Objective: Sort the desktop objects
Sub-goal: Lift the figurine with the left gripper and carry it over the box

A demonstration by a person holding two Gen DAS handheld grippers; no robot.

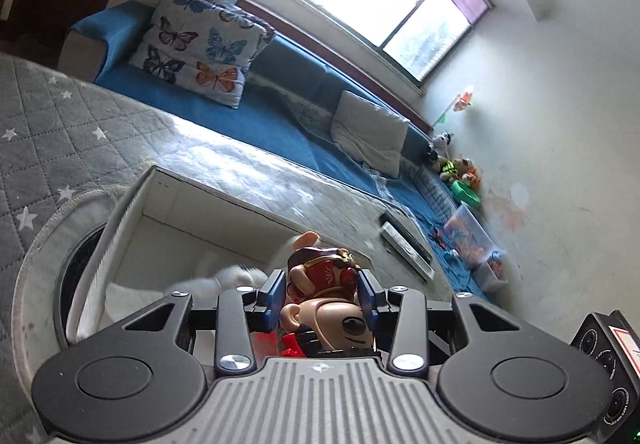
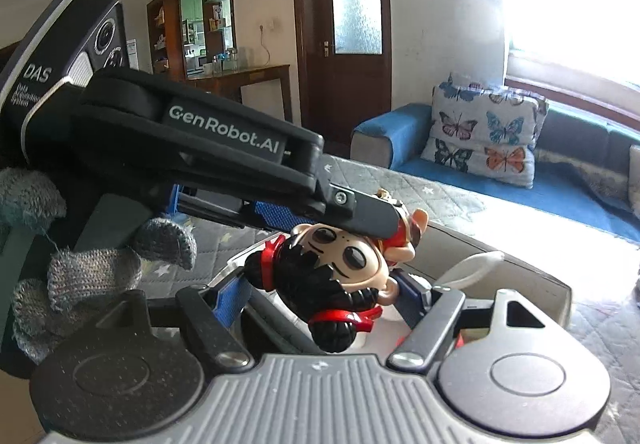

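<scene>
Quilted bed [image 1: 72, 132] behind; left gripper [image 1: 322, 294] clamps figurine [image 1: 320, 272] (right gripper's [image 2: 324, 304] jaws apart).

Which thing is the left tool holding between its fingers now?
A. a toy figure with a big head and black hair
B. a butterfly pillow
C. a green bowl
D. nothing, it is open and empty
A: in the left wrist view the left tool has its blue pads pressed on both sides of the toy figure.

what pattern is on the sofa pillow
Coloured butterflies on a pale pillow, clearest in the right wrist view.
</scene>
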